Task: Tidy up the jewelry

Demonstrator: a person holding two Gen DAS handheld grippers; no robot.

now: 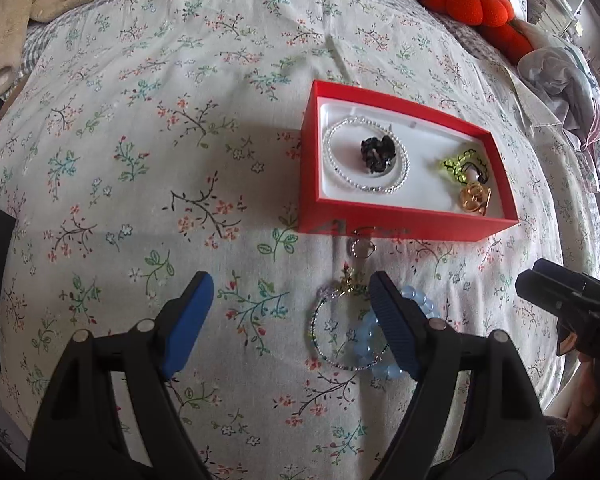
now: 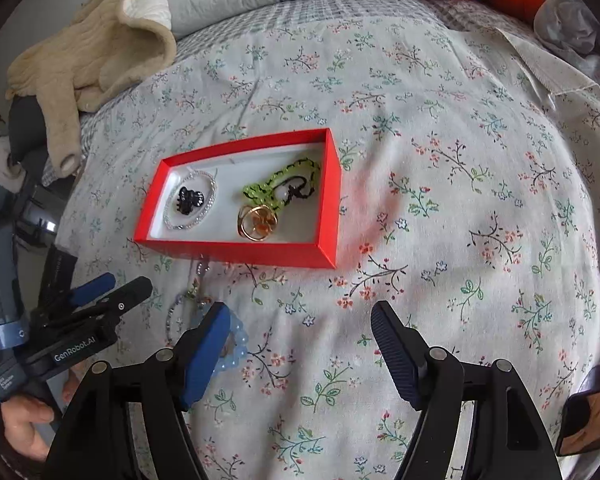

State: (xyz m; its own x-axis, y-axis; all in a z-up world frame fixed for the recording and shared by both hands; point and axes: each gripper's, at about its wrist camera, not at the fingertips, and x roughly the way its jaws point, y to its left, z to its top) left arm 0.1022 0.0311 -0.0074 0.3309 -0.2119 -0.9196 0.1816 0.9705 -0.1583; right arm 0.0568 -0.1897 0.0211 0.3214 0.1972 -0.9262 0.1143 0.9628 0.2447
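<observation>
Red box (image 1: 400, 224) on the bed already holds several pieces; a blue bead bracelet (image 1: 420, 304) and beaded loop (image 1: 320, 320) lie just before it, both grippers (image 1: 288, 312) (image 2: 296, 336) wide open, empty.

Floral bedspread (image 1: 140, 160): red box (image 1: 400, 222), bracelets (image 1: 380, 332).

1. The left gripper (image 1: 290, 284) points forward and down, its two blue-padded fingers (image 1: 190, 320) spread wide with nothing between them.
2. The right gripper (image 2: 300, 316) is posed the same way, jaws wide apart and empty.
3. From the right wrist view, the left gripper sits low at the left, and a bare hand (image 2: 24, 420) wraps its handle.
4. The two grippers sit side by side, near each other but apart.
</observation>
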